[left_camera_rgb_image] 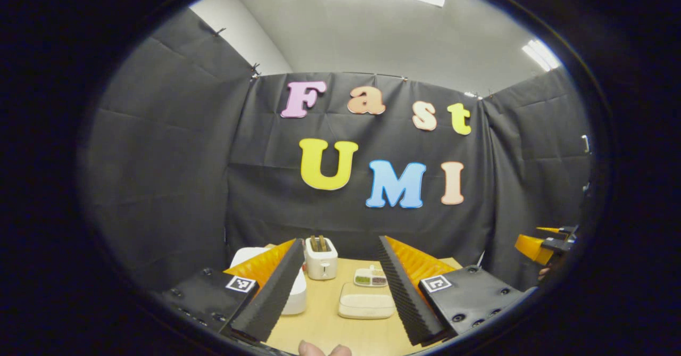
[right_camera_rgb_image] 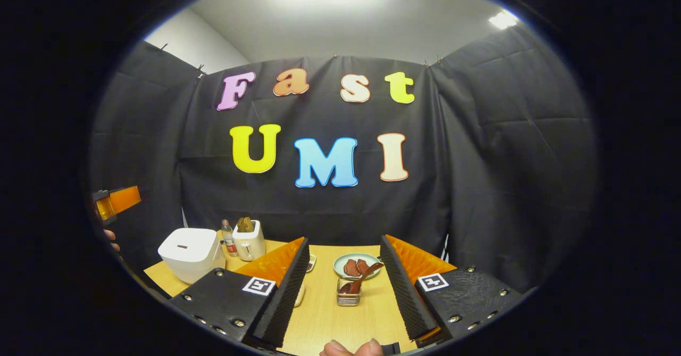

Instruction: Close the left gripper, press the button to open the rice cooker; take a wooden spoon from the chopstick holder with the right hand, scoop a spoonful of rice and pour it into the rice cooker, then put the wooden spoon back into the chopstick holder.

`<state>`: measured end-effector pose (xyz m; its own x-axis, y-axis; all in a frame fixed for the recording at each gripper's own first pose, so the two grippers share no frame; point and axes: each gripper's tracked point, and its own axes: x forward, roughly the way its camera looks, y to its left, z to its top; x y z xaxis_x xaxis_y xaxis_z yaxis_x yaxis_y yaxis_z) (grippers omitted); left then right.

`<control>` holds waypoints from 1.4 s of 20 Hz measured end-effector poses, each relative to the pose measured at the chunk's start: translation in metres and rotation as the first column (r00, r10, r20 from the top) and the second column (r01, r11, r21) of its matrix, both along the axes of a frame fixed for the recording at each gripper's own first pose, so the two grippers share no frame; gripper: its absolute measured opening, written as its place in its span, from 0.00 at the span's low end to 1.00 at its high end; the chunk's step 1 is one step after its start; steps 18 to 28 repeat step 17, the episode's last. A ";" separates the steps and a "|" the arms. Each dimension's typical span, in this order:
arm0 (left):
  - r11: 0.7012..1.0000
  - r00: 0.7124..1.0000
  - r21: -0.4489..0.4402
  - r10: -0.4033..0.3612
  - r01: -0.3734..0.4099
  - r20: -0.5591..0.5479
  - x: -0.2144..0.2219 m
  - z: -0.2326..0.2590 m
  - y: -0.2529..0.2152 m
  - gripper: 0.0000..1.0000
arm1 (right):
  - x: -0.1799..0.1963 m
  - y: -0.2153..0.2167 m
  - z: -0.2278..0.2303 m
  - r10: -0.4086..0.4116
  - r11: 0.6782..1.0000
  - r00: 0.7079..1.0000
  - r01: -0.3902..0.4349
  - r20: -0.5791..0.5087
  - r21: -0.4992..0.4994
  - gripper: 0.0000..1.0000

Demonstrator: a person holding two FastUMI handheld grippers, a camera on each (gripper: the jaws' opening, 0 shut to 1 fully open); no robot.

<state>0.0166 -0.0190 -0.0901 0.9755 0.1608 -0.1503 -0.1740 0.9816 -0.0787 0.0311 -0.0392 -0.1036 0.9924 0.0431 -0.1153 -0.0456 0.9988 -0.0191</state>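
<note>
Both units raised above the bench (right_camera_rgb_image: pixel 330 313): left hand-held gripper (left_camera_rgb_image: pixel 340 292) with jaws spread wide and empty, not yet closed for the press; right hand-held gripper (right_camera_rgb_image: pixel 343 297) likewise spread, holding nothing. Risk, as judged: pressing with splayed ribbed black pads could straddle or skid off the lid button of the rice cooker (right_camera_rgb_image: pixel 190 253), a smooth, white, rounded-square box at the bench's left end. The wooden spoon (right_camera_rgb_image: pixel 363 277), slim and dark brown, leans in the small clear chopstick holder (right_camera_rgb_image: pixel 348 293), which may tip when tugged.
</note>
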 end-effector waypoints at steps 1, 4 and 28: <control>1.000 1.000 0.015 -0.017 0.017 0.005 0.004 0.011 -0.002 0.94 | -0.003 -0.002 0.006 -0.020 1.000 1.000 0.020 0.013 -0.004 0.82; 0.998 0.999 0.041 -0.051 0.052 -0.020 0.000 0.013 0.009 0.94 | -0.013 0.001 0.020 -0.078 0.996 0.996 0.080 0.043 -0.026 0.82; 0.989 0.988 -0.035 -0.148 0.147 -0.038 0.018 0.000 0.049 0.94 | -0.031 0.070 0.037 -0.077 0.989 0.994 0.086 0.076 -0.121 0.97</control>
